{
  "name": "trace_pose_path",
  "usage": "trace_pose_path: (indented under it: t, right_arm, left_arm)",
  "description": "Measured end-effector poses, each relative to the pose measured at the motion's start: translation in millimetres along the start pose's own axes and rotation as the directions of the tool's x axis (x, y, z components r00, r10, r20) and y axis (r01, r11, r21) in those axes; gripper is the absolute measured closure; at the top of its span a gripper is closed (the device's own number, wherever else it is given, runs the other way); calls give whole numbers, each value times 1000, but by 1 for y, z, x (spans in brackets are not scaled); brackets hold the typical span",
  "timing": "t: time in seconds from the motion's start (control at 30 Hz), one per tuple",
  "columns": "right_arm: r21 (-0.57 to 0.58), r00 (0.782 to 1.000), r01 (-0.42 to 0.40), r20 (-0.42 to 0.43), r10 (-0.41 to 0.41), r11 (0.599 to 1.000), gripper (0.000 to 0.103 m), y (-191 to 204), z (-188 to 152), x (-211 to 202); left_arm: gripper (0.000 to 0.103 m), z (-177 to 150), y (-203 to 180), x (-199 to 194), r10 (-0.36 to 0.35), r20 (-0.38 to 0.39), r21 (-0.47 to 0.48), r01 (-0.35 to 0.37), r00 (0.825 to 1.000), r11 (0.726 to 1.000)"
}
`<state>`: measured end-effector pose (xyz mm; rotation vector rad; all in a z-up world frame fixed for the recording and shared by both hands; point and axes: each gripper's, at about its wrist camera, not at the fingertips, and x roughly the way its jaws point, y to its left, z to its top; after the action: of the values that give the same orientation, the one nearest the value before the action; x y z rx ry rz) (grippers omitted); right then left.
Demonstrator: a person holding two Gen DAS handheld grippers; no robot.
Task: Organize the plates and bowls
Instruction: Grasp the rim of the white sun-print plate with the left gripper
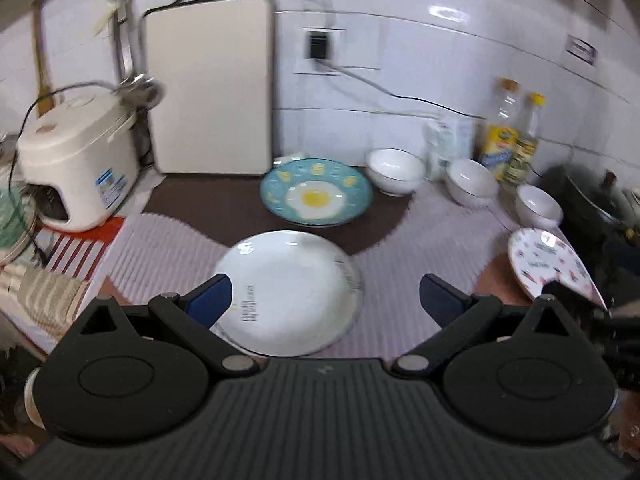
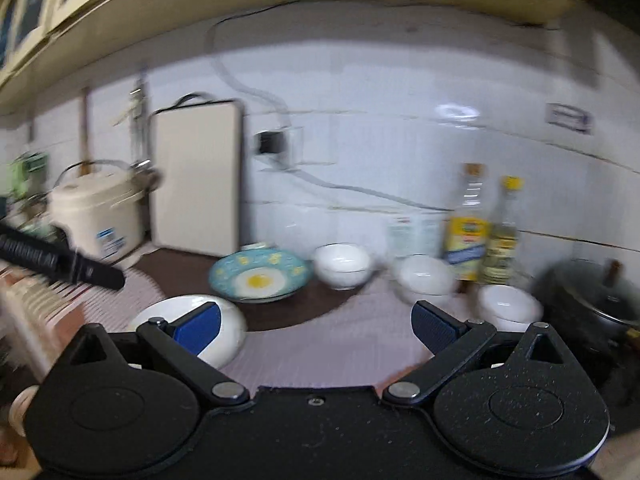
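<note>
Crockery lies scattered across a kitchen surface [image 1: 392, 320] with the sorting barely begun, by the look of it. The left gripper [image 1: 326, 300] hovers over a plain white plate [image 1: 288, 292] on the ribbed mat, its jaws spread wide and grasping nothing; the plate lies between and below the blue pads, and whether the left pad touches its rim cannot be told. Behind it, on the dark mat, sits a blue plate with a fried-egg design [image 1: 316, 192], apparently resting on another dish. A patterned pink-and-white plate [image 1: 548, 264] lies apart at the right edge. Three white bowls stand separately along the back: one [image 1: 394, 170] beside the egg plate, a second [image 1: 472, 182] near the bottles [image 1: 508, 136], a third [image 1: 538, 204] by the dark pot [image 1: 592, 196]. The right gripper [image 2: 316, 328] also hangs released and empty, pointing toward the bowls. Judging from this spread, nearly everything remains: plates still need gathering into one stack and the bowls nesting together.
</note>
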<state>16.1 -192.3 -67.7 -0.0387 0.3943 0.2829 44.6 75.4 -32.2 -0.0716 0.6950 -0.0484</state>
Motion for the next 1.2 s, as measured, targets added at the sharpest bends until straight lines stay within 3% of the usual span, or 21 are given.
trace_pose_path:
  t: [0.13,0.23,0.4,0.57,0.7,0.83,0.93,1.0,1.07,1.13,1.2]
  right_arm:
    - [35,991,-119,-65,121,992,2,5,-3,40]
    - [83,971,-181,-144,192,980,17,12,-12,77]
    - [162,955,-203,-188,232,966,17,21,-34,122]
    - [242,936,-208,-231,264,948,18,23,-52,163]
    - [343,907,-234,-259,331,910,27,23,-65,193]
    - [357,896,-227,-289,338,906,42,31,-73,216]
    - [374,895,-209,-300,331,904,57,35,-74,227]
    - [389,898,-190,-302,319,902,61,36,-75,230]
    - [381,902,-180,-303,307,907,74,34,-76,232]
    - [360,908,-169,-305,287,918,87,31,-79,232]
    - [394,902,-189,-293,318,900,87,24,-81,233]
  left_arm:
    - [3,2,41,26,22,-29,-87,-25,999,996]
    - [6,-3,61,48,22,-50,-95,-27,998,995]
    - [9,-21,82,91,57,-98,-63,-63,994,996]
    - [9,-39,104,132,78,-141,-105,-93,987,990]
    - [10,-49,108,153,93,-140,-68,-103,986,992]
    - [22,-51,109,175,84,-184,-44,-93,979,995]
    - [43,-51,111,186,92,-211,-52,-106,973,993]
    - [52,-50,112,190,91,-216,-58,-106,972,993]
    - [73,-50,112,193,93,-231,-42,-105,968,994]
    - [80,-53,112,193,66,-232,-50,-79,971,996]
    - [80,-56,110,191,74,-219,-68,-90,973,994]
